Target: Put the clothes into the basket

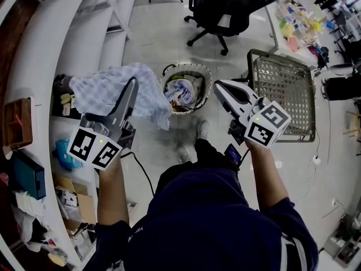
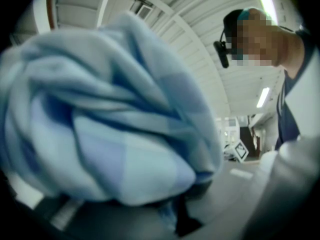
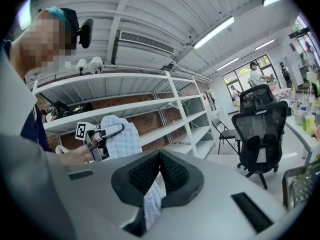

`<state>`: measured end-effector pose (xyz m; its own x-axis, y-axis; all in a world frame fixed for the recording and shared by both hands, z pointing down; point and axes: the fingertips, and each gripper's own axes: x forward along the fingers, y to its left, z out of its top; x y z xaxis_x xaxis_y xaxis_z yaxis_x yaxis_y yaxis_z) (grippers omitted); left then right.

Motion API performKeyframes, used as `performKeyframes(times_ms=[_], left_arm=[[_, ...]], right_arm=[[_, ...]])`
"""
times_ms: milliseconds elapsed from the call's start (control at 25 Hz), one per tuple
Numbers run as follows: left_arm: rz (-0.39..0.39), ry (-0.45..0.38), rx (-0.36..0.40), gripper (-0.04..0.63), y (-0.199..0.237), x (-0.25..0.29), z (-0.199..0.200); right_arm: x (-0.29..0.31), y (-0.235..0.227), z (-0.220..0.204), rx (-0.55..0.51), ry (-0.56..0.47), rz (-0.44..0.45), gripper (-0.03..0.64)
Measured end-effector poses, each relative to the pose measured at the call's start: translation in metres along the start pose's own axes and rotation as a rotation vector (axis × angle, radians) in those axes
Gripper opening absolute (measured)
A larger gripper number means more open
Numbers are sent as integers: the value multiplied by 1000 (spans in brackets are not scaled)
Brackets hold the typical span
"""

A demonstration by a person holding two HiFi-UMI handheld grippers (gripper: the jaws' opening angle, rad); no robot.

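A light blue checked cloth (image 1: 107, 92) bulges from my left gripper (image 1: 134, 84), which is shut on it at chest height. The same cloth (image 2: 115, 119) fills the left gripper view and hides the jaws. A round basket (image 1: 205, 75) stands on the floor ahead, with other clothes (image 1: 181, 92) inside. My right gripper (image 1: 218, 88) hovers beside the basket's right rim, its pads meeting at the tips (image 3: 160, 156). A bit of checked fabric (image 3: 152, 201) shows through the gap behind them. I cannot tell whether it is pinched or lies below. The right gripper view also shows the left gripper (image 3: 117, 129) with its cloth (image 3: 122, 144).
White shelves (image 1: 51, 55) run along the left, with boxes on the lower levels. A wire-mesh rack (image 1: 285, 89) lies on the floor at right. A black office chair (image 1: 225, 10) stands beyond the basket. My shoes (image 1: 192, 143) are just behind the basket.
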<state>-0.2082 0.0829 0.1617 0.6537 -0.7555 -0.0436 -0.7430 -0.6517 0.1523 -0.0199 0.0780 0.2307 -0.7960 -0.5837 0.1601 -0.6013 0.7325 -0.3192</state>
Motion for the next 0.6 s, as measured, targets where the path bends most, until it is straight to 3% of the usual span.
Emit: performKeyframes(times_ms=[600], left_arm=[[60,20,16,46,23,88,9]], right_arm=[[38,-88,22,20,21,107,8]])
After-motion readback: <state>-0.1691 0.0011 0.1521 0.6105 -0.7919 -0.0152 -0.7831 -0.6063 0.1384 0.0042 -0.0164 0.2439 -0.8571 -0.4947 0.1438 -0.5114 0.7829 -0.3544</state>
